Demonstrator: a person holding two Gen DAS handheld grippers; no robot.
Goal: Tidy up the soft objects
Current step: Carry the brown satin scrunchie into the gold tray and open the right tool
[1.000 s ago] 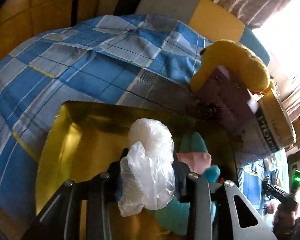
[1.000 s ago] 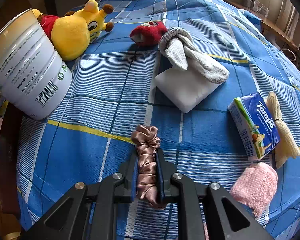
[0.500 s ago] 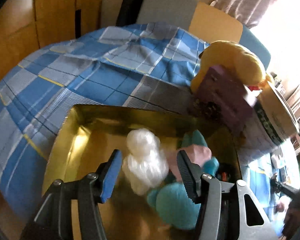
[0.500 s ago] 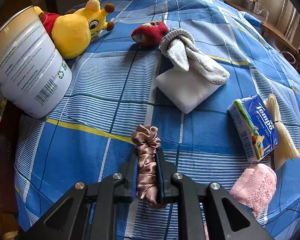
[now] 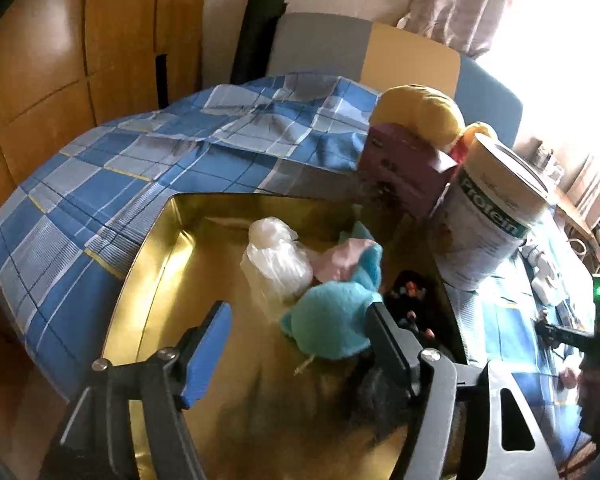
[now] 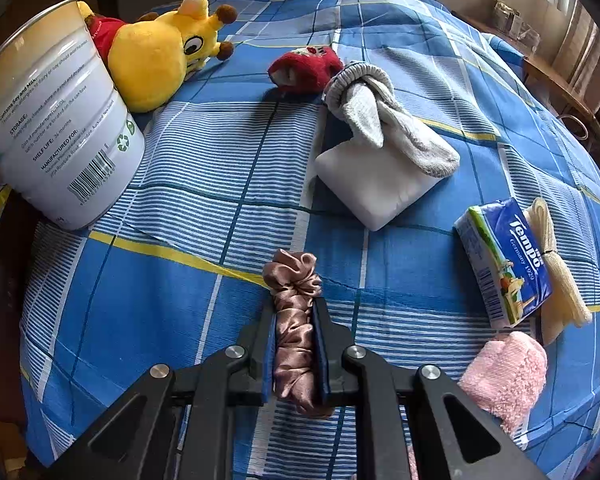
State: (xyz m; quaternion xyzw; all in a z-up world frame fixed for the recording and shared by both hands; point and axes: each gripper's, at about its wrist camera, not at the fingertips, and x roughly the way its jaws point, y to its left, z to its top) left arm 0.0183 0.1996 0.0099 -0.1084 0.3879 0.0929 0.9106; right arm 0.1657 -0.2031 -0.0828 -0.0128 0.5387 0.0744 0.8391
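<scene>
A gold tray (image 5: 152,264) lies on the blue checked bedcover (image 5: 112,184). In it rest a crumpled clear plastic bag (image 5: 276,258), a teal soft piece (image 5: 332,320), a pink cloth (image 5: 346,258) and a small dark item (image 5: 408,292). My left gripper (image 5: 296,320) hovers above the tray, its jaws opening, nothing pressed between them. My right gripper (image 6: 296,316) is shut on a brown satin scrunchie (image 6: 294,320) above the cover. On the cover lie a yellow giraffe plush (image 6: 160,52), a red soft toy (image 6: 306,68), grey socks (image 6: 384,120) and a pink sock (image 6: 508,372).
A large protein tin (image 6: 56,128) stands at the left beside the plush, next to a purple box (image 5: 404,168). A white foam block (image 6: 372,188), a Tempo tissue pack (image 6: 504,264) and a cream band (image 6: 556,264) lie at the right. Wooden wardrobe doors (image 5: 52,60) stand behind.
My left gripper has let go of the plastic bag, which now lies in the tray, and has drawn back and up with its jaws spreading. The right gripper has kept still with the scrunchie.
</scene>
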